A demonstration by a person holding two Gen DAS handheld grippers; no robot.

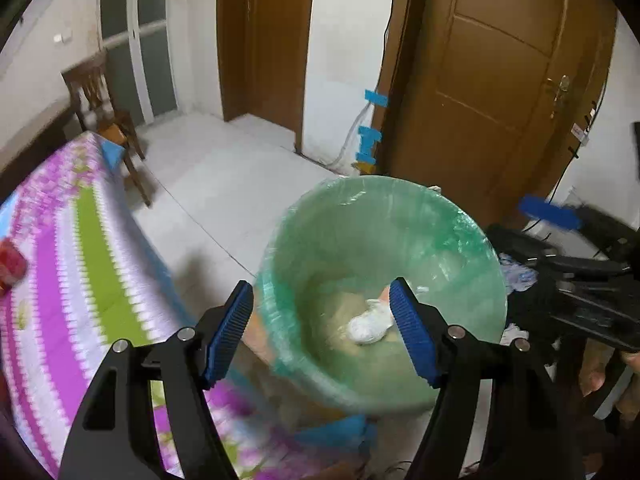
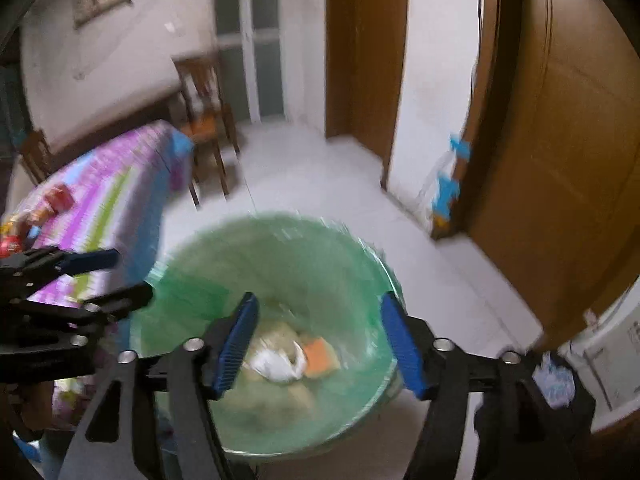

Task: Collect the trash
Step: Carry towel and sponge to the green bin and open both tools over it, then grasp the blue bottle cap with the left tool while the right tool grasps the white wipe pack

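Observation:
A bin [image 1: 384, 184] lined with a green plastic bag stands on the floor beside the table. At its bottom lie a crumpled white paper [image 1: 368, 326] and an orange piece [image 2: 320, 356]. My left gripper [image 1: 320, 300] hangs open over the bin's near rim with nothing between its blue pads. The right gripper [image 2: 319, 308] is also open and empty above the bin [image 2: 280, 220], with the white paper [image 2: 276, 364] showing far below it. Each gripper shows in the other's view: the right one [image 1: 548, 240] at the right edge, the left one [image 2: 116, 278] at the left.
A table with a pink, green and white striped cloth [image 1: 80, 260] sits left of the bin, with red packets [image 2: 60, 198] on it. A wooden chair [image 1: 104, 108] stands behind it. Brown doors [image 1: 500, 80] and white tiled floor [image 1: 224, 176] lie beyond.

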